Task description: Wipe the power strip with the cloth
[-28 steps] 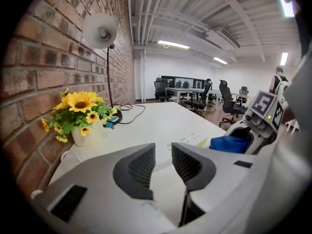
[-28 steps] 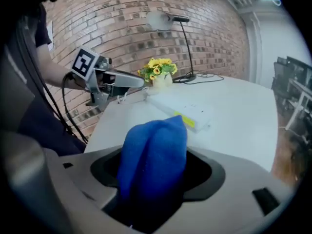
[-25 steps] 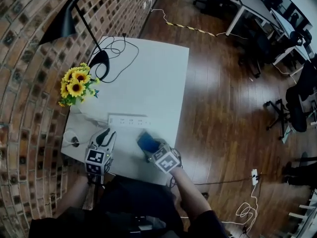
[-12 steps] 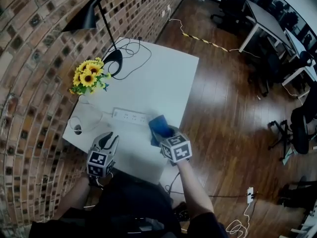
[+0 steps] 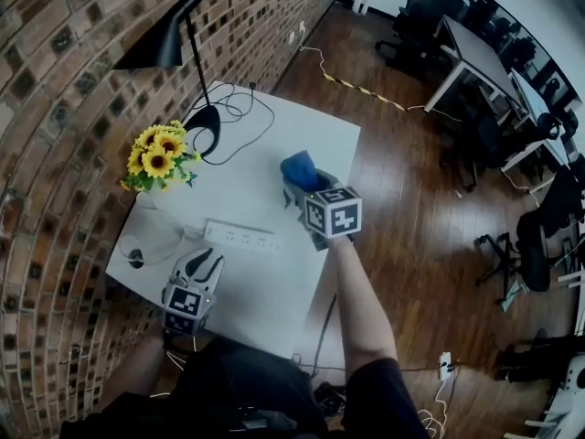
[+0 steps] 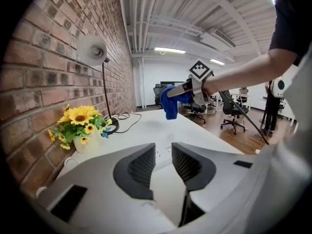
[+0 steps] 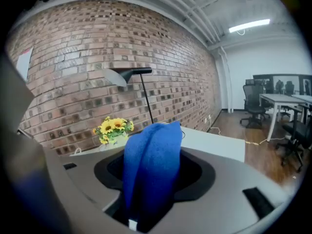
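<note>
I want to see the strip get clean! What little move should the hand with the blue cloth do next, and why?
Probably lower the right gripper toward the strip. The cloth hangs in the air above the table, well off the strip, and the jaws have just been opening with the cloth between them, so it could drop.

text: none legible | brands, labels: none legible | numbers, signs: none legible

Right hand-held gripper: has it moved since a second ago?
Yes. The right hand-held gripper was on the near side of the power strip; now it is beyond it. Its jaws have just been opening, with the cloth between them.
</note>
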Motion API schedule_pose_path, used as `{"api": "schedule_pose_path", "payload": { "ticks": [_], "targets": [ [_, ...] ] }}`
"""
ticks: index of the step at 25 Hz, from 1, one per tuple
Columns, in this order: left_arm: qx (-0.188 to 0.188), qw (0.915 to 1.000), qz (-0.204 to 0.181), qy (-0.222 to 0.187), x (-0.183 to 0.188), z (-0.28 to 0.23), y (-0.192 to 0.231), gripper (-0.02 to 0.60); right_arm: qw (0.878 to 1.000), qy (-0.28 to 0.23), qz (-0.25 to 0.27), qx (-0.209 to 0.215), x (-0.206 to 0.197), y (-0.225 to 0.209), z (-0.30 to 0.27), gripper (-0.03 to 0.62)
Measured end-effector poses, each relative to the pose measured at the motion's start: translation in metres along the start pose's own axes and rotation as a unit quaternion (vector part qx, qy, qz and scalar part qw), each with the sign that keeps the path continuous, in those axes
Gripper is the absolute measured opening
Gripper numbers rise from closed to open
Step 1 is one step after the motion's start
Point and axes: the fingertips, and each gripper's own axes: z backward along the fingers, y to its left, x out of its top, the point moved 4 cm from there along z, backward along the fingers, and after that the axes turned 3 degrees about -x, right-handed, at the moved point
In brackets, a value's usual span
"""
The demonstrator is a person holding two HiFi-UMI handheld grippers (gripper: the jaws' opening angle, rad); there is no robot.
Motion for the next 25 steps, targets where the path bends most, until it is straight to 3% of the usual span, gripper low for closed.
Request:
{"api": "schedule_pose_path", "payload": {
  "ticks": [3, 7, 10, 12, 13, 14, 15, 17, 19, 21, 23, 25],
  "targets": [
    [-0.026, 0.9996, 0.003, -0.008, 0.001, -0.011, 0.007, 0.120, 1.000, 0.029, 0.000, -0.010, -0.014, -0.001, -0.005, 0.349],
    [-0.063, 0.9978, 0.018, -0.014, 0.004, -0.033, 0.015, 0.120, 1.000, 0.012, -0.008, -0.017, -0.007, 0.003, 0.010, 0.353],
    [-0.122, 0.9900, 0.065, -0.028, 0.012, -0.059, 0.001, 0.109, 0.997, -0.005, -0.061, 0.038, 0.005, 0.018, 0.038, 0.351],
    [-0.177, 0.9776, 0.110, -0.030, 0.017, -0.070, -0.017, 0.076, 0.989, -0.018, -0.117, 0.094, 0.007, 0.034, 0.059, 0.346],
    [-0.207, 0.9689, 0.131, -0.034, 0.023, -0.074, -0.029, 0.056, 0.983, -0.030, -0.143, 0.110, 0.008, 0.038, 0.072, 0.302],
    [-0.237, 0.9594, 0.147, -0.040, 0.032, -0.077, -0.042, 0.039, 0.979, -0.045, -0.165, 0.116, 0.011, 0.039, 0.087, 0.299],
    [-0.267, 0.9498, 0.157, -0.044, 0.041, -0.079, -0.057, 0.011, 0.975, -0.061, -0.183, 0.111, 0.013, 0.038, 0.103, 0.287],
    [-0.316, 0.9339, 0.161, -0.042, 0.059, -0.082, -0.086, 0.011, 0.969, -0.092, -0.210, 0.088, 0.016, 0.029, 0.138, 0.199],
    [-0.347, 0.9218, 0.169, -0.039, 0.075, -0.085, -0.108, 0.011, 0.966, -0.114, -0.225, 0.058, 0.014, 0.018, 0.171, 0.062],
    [-0.371, 0.9092, 0.184, -0.046, 0.091, -0.087, -0.128, 0.011, 0.961, -0.134, -0.240, 0.042, 0.010, 0.009, 0.202, 0.014],
    [-0.389, 0.9007, 0.186, -0.057, 0.102, -0.085, -0.151, 0.011, 0.952, -0.147, -0.269, 0.015, -0.005, -0.002, 0.235, 0.008],
    [-0.393, 0.9004, 0.178, -0.055, 0.101, -0.082, -0.174, 0.011, 0.942, -0.150, -0.300, -0.033, -0.031, -0.015, 0.269, -0.012]
  ]
}}
